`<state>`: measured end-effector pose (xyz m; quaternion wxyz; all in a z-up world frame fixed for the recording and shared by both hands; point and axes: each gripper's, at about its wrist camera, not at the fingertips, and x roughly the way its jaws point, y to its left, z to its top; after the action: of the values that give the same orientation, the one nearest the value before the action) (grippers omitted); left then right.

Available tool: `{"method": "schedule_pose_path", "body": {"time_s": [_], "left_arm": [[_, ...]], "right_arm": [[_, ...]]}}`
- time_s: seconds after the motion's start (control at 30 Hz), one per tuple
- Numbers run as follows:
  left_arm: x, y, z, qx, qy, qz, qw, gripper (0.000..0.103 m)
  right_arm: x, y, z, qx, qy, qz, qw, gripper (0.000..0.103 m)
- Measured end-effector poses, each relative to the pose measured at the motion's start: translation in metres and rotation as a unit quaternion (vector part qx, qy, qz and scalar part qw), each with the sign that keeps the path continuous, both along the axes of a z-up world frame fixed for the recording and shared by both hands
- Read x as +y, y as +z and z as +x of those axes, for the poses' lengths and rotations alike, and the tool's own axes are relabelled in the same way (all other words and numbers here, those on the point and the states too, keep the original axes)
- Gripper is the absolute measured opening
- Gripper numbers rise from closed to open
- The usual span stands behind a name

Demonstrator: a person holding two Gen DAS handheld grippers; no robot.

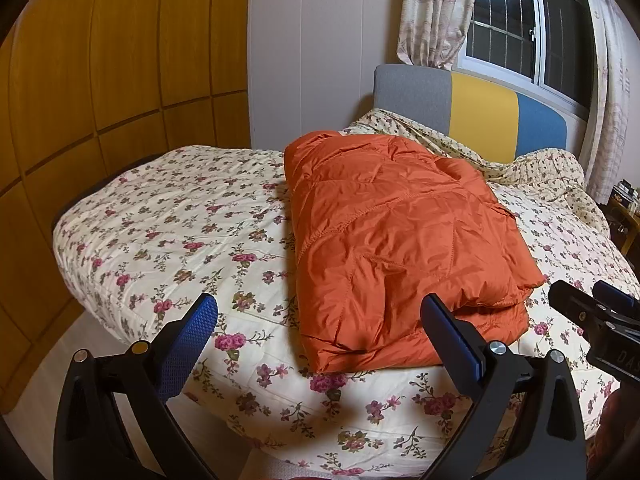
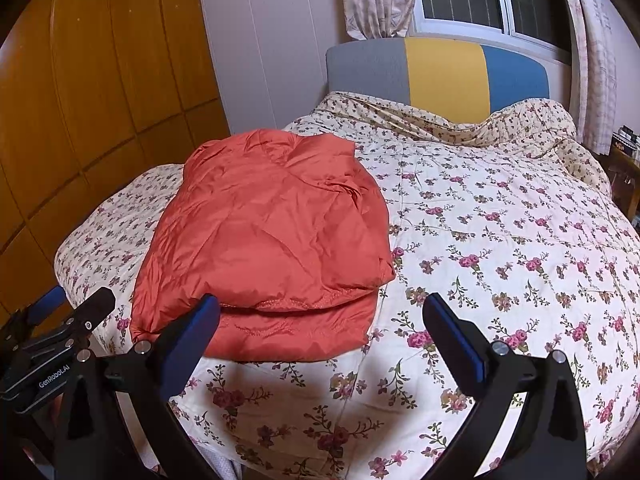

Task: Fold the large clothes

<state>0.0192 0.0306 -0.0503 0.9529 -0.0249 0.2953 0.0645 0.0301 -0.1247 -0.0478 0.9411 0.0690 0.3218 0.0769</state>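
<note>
An orange quilted jacket (image 1: 396,236) lies folded into a thick rectangle on the flowered bedspread (image 1: 168,232); in the right wrist view the same jacket (image 2: 264,240) sits left of centre. My left gripper (image 1: 320,316) is open, held above the bed's near edge, its right finger (image 1: 448,332) just in front of the jacket's near hem. My right gripper (image 2: 322,316) is open too, its left finger (image 2: 196,328) overlapping the jacket's near hem in the image. Neither holds anything. Each gripper shows at the other view's edge.
A wooden wardrobe (image 1: 100,80) stands left of the bed. The grey, yellow and blue headboard (image 2: 440,72) is at the far end under a curtained window (image 1: 520,24). A crumpled quilt (image 2: 520,128) lies by the headboard. Flowered bedspread (image 2: 500,260) stretches right of the jacket.
</note>
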Motion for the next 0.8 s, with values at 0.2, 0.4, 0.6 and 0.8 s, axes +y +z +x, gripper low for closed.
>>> {"method": "schedule_pose_path", "body": {"time_s": [0.2,0.4,0.6,0.8], "left_arm": [[-0.003,-0.001,0.001,-0.001,-0.011,0.007,0.9999,0.100],[-0.005,-0.001,0.000,-0.003,-0.023,0.004,0.9997,0.100],[-0.005,-0.002,0.000,0.000,-0.025,-0.016,0.9996,0.100],[-0.011,-0.005,0.002,0.002,-0.025,0.008,0.9996,0.100]], "right_arm": [[0.000,0.000,0.000,-0.001,-0.001,0.001,1.000,0.101],[0.000,-0.001,0.001,0.004,-0.001,0.001,1.000,0.101],[-0.001,-0.003,0.002,0.004,-0.002,0.003,1.000,0.101],[-0.004,-0.007,0.005,0.014,-0.005,0.010,1.000,0.101]]}}
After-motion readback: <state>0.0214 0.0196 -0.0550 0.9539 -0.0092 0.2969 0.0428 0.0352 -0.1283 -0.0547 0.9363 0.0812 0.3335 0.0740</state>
